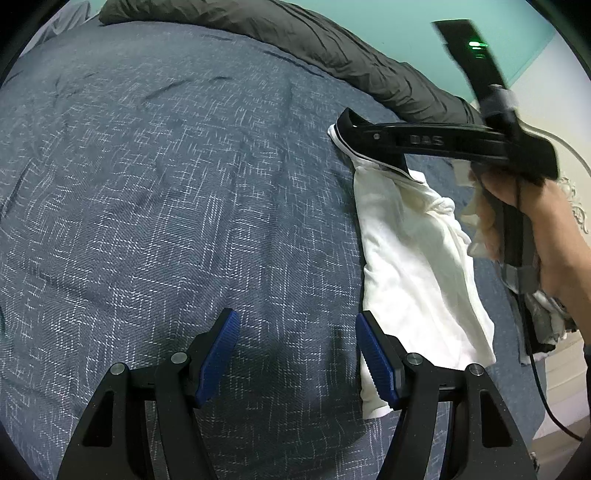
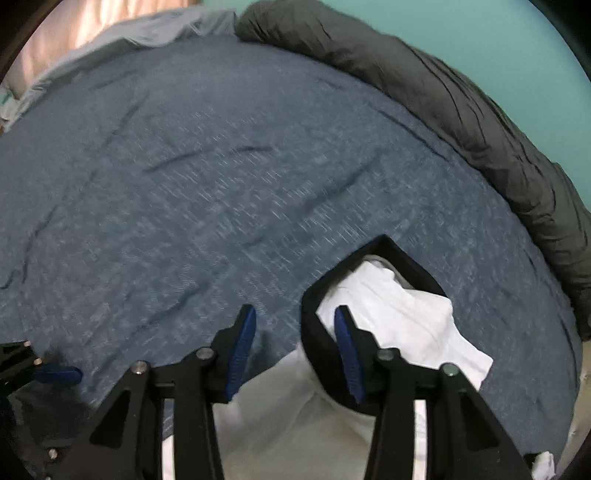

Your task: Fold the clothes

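A white garment with a black collar [image 1: 413, 258] lies crumpled on the blue bedspread [image 1: 166, 184], at the right of the left wrist view. My left gripper [image 1: 297, 356] is open and empty, just left of the garment's near end. The right gripper's black body [image 1: 461, 142] hovers above the garment's collar end. In the right wrist view the white garment [image 2: 399, 317] and its black collar [image 2: 406, 258] lie under and ahead of my right gripper [image 2: 295, 350], which is open and holds nothing.
A dark grey duvet [image 1: 332, 48] is bunched along the bed's far edge by a teal wall [image 2: 498, 44]. A light grey pillow [image 2: 147, 29] lies at the far left. More clothes [image 1: 546, 317] sit at the bed's right edge.
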The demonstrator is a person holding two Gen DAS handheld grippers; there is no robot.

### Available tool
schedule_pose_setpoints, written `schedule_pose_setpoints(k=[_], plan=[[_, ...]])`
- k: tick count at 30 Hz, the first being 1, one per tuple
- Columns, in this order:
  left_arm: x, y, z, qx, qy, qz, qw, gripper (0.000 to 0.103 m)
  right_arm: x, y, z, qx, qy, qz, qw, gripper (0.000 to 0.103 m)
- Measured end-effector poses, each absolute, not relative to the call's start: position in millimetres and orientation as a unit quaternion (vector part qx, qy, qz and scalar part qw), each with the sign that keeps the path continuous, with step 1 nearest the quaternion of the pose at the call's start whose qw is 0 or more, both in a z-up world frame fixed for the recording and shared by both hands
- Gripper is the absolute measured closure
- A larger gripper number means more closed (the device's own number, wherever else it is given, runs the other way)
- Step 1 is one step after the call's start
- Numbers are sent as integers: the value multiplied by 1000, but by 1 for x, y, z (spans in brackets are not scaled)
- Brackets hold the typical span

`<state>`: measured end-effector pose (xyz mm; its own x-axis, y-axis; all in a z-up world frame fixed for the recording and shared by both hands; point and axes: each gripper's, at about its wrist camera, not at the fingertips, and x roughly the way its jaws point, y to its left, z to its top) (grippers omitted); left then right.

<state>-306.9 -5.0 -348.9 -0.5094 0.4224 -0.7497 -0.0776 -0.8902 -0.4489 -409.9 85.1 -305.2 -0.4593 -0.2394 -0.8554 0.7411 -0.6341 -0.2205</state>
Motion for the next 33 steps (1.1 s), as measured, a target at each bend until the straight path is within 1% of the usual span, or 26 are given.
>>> schedule_pose_setpoints(k=[1,2,4,8,11,12,15,16,17,18,19,20,21,24,25,26,27,29,33], plan=[[-307,-6,-349,-473,-183,849,147,34,-413,85,-306,423,297,-801,302,92],[-306,-6,-349,-473,-184,849,147,34,-415,87,-303,421,289,-805,302,94],[-306,-6,-349,-473,-184,849,146,34,-419,92,-296,419,266,-812,307,102],[-305,-7,-348,-473,-183,849,146,34,-432,99,-286,408,253,-830,283,103],[-307,-4,-348,-474,-182,850,144,33,-448,116,-267,407,205,-847,273,103],[-307,-4,-348,-474,-181,850,144,33,-450,119,-262,408,185,-847,288,103],[-307,-3,-348,-474,-183,849,145,32,-450,112,-265,449,179,-810,333,103],[-307,-3,-348,-474,-183,849,145,32,-447,108,-268,453,196,-804,332,101],[-307,-2,-348,-474,-181,850,145,32,-441,102,-274,455,223,-794,336,95],[-307,-2,-348,-474,-180,850,145,31,-439,100,-277,457,229,-791,337,91],[-307,-1,-347,-473,-180,850,145,31,-437,97,-280,458,235,-788,338,79],[-307,-1,-347,-473,-181,850,145,31,-437,95,-283,461,236,-786,338,72],[-307,-1,-347,-473,-181,850,145,31,-436,93,-287,463,236,-784,338,69],[-306,-1,-347,-473,-180,850,146,31,-433,82,-300,464,269,-776,331,69],[-306,-1,-347,-473,-181,850,146,31,-431,79,-303,465,281,-771,333,75],[-306,0,-347,-473,-181,850,146,31,-430,76,-306,461,295,-768,332,93],[-306,0,-347,-473,-181,850,146,30,-429,77,-305,457,299,-769,333,97],[-306,0,-347,-473,-181,849,146,30,-426,78,-305,450,306,-770,334,99],[-304,2,-347,-473,-182,849,146,30,-428,91,-289,430,293,-790,326,100]])
